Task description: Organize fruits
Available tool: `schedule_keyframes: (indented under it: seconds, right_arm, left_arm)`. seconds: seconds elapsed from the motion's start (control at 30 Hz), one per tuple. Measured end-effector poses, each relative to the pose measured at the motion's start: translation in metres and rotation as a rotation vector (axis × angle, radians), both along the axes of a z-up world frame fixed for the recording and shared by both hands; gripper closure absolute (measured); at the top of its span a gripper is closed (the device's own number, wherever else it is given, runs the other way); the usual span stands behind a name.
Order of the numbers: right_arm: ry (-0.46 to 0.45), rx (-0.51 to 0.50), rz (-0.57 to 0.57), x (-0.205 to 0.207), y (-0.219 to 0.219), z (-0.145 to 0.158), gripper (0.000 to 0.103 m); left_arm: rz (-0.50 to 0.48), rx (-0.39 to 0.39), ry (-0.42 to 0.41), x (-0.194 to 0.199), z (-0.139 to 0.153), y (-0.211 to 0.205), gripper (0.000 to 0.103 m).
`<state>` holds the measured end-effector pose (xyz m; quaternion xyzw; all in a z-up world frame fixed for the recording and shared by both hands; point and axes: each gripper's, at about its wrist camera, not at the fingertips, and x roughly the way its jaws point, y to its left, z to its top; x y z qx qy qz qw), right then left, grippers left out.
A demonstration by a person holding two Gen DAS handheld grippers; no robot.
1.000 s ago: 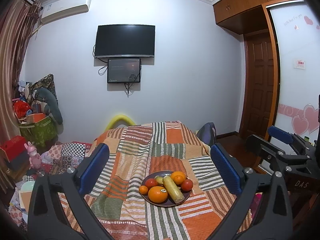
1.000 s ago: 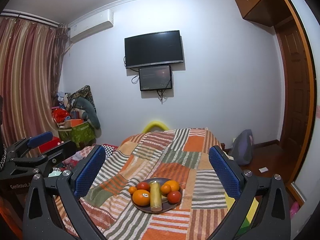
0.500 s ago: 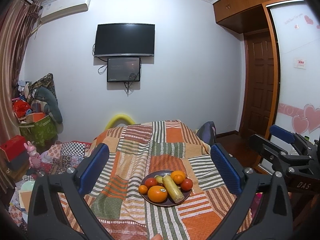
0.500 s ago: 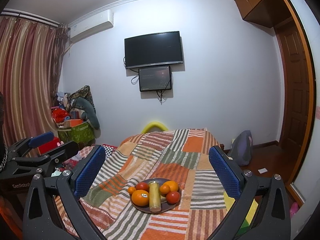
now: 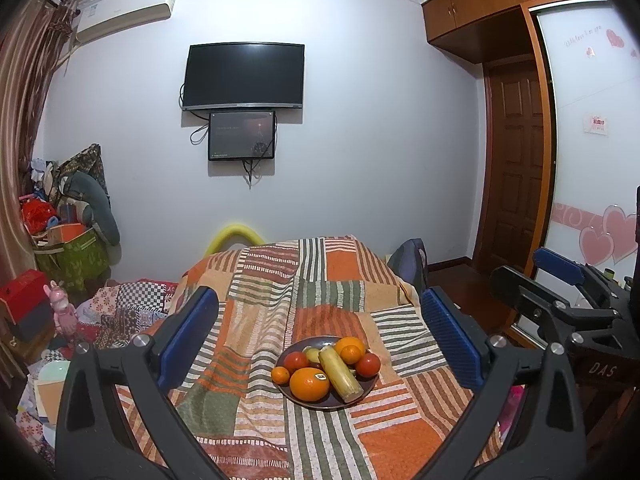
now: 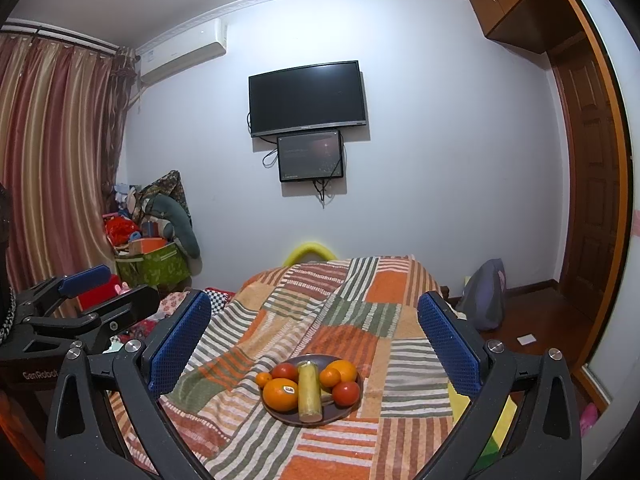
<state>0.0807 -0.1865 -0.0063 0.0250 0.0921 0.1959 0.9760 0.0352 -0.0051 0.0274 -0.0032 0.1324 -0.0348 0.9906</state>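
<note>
**Fruit plate on striped cloth, both grippers hovering wide apart**

The dark plate (image 5: pixel 370 385) is sitting on the striped patchwork cloth (image 5: pixel 256 344), near its front edge, framed between the fingers of each gripper. The left gripper (image 5: pixel 320 336) is hanging above and short of the plate, jaws spread wide, nothing between the blue pads (image 5: pixel 188 334). The right gripper (image 6: pixel 314 340) is doing the same: jaws fully apart, holding nothing.

The yellow cylinder-shaped fruit (image 5: pixel 340 372) is lying across the middle of the plate. In the left wrist view its long axis is running from upper left to lower right, the cut end facing the camera. In the right wrist view the same piece (image 6: pixel 309 391) is pointing almost straight toward the lens.

The large orange (image 5: pixel 310 383) is carrying a small dark sticker on top. Beside it are sitting a small orange (image 5: pixel 280 375), a red tomato (image 5: pixel 296 361), a second red tomato (image 5: pixel 368 365) and two more oranges (image 5: pixel 351 350) stacked close. All pieces are touching or nearly touching.

The left wrist view is showing the right gripper from the side, plus a wardrobe door with pink hearts (image 5: pixel 600 236). The right wrist view is showing striped curtains (image 6: pixel 52 160) and the left gripper at the left edge.
</note>
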Motion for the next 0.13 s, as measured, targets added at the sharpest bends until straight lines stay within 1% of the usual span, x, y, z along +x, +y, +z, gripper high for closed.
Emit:
schedule_keyframes:
  seconds: [0.13]
  right_arm:
    - [0.003,0.0,0.001,0.002,-0.0005,-0.0014,0.0]
  left_arm:
    - [-0.001,-0.001,0.007,0.0022,-0.0022,-0.0012,0.0]
